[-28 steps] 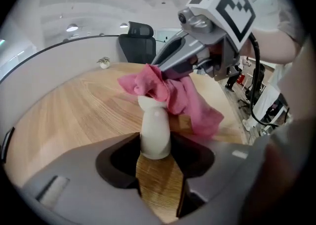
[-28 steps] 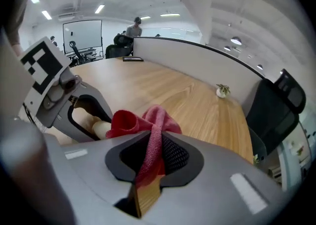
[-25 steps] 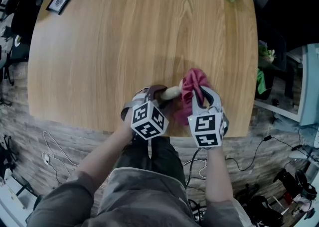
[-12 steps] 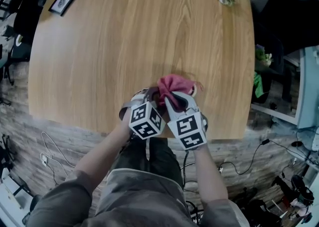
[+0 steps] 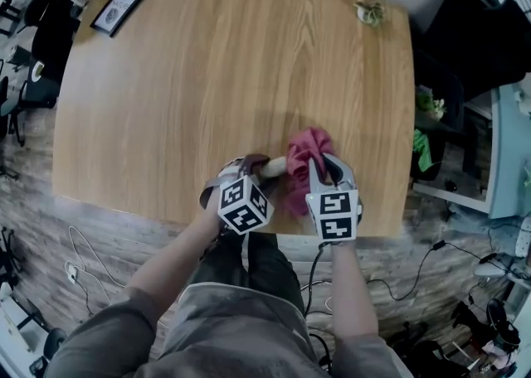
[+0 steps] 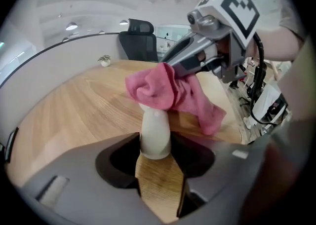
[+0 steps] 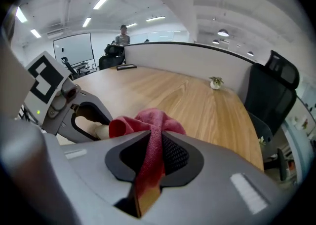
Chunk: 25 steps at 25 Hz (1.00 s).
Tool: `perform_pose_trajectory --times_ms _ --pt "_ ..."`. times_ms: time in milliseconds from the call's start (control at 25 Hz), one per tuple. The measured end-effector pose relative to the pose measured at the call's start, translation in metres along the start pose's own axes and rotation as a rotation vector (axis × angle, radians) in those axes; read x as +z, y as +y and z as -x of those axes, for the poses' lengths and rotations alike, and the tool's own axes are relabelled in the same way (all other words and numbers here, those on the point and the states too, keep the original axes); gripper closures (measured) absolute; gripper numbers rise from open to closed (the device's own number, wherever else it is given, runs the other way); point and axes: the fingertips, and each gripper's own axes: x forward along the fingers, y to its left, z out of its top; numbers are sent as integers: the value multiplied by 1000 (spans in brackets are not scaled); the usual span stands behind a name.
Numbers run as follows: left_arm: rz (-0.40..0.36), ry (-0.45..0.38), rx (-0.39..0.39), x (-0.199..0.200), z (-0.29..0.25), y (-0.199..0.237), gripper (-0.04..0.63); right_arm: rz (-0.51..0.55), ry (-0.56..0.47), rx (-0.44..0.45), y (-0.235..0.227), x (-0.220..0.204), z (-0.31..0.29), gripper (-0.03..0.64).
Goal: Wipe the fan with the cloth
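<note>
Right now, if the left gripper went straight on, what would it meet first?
Probably the pink cloth bunched over the far end of the fan the left gripper holds; depth is unclear.

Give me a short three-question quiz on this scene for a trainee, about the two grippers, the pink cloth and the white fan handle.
1. Multiple choice: what does the right gripper clamp between its jaws?
A) the framed picture
B) the pink cloth
C) nothing
2. True or false: the cloth lies spread flat on the light wooden table, well apart from the fan.
3. Short answer: which gripper holds the white cylindrical fan handle?

Key
1. B
2. False: it is bunched over the top of the handle.
3. The left gripper.
</note>
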Motion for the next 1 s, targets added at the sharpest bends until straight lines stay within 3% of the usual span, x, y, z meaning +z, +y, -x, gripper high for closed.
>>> perform_pose_trajectory --times_ms 240,320,480,640,720,840,1000 --pt "27 54 56 -11 20 25 391 -33 -46 -59 -27 14 28 552" --pt "35 63 69 -11 32 30 343 -52 -81 -76 -33 25 45 552" --pt "38 20 134 1 72 48 409 -84 -194 -104 -38 60 84 552" --pt "52 -81 233 30 128 66 438 -79 -330 -127 -38 107 135 552" --pt "23 -146 300 52 161 76 461 -62 -393 -137 -36 131 162 552" --pt "-29 -277 400 90 212 87 542 -43 -486 -148 -31 161 202 552" --pt "-1 -480 434 143 274 93 573 -36 -597 -152 -25 194 252 552"
